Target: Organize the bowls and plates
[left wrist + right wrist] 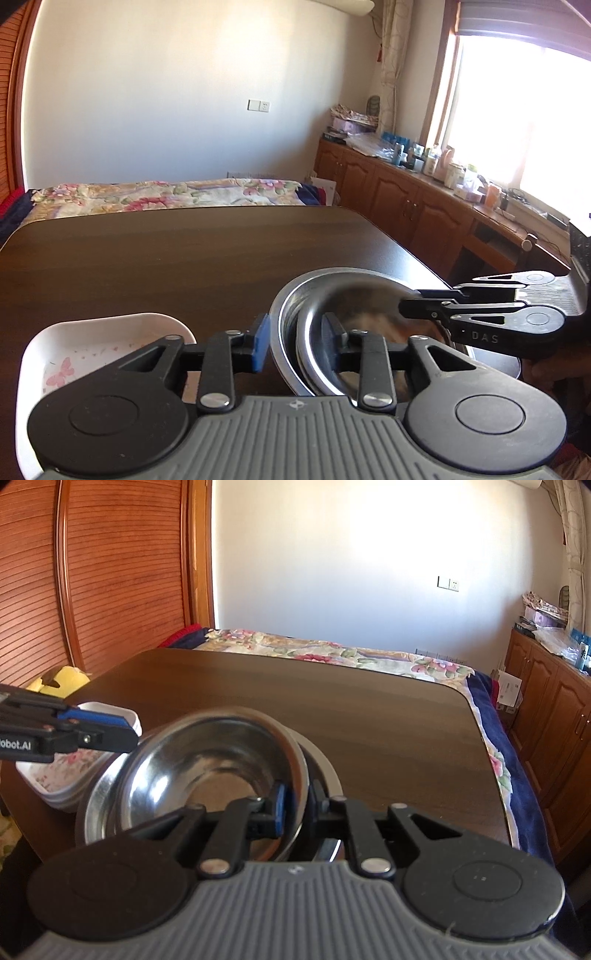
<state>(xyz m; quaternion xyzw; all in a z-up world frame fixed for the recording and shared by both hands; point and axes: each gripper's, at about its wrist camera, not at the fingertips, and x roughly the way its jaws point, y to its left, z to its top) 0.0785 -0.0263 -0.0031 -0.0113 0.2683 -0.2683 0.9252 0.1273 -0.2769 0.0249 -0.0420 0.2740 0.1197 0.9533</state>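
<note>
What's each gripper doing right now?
Left gripper: open, fingers straddling the steel bowls' rims without pressing.
Right gripper: shut on the upper steel bowl, at its rim.

Both wrist cameras look forward, low and close, sharing the steel bowls (354, 317) and table (147, 258)

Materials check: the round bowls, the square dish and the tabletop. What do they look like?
Bowls: metal, likely stainless steel, polished; the insides mirror the room and show sharp highlights. Dish: white and glossy with a printed pink butterfly and flowers; ceramic or melamine, the look leaves it open. Tabletop: dark brown wood grain with a smooth, slightly shiny surface; solid wood, veneer or laminate cannot be told apart.
</note>
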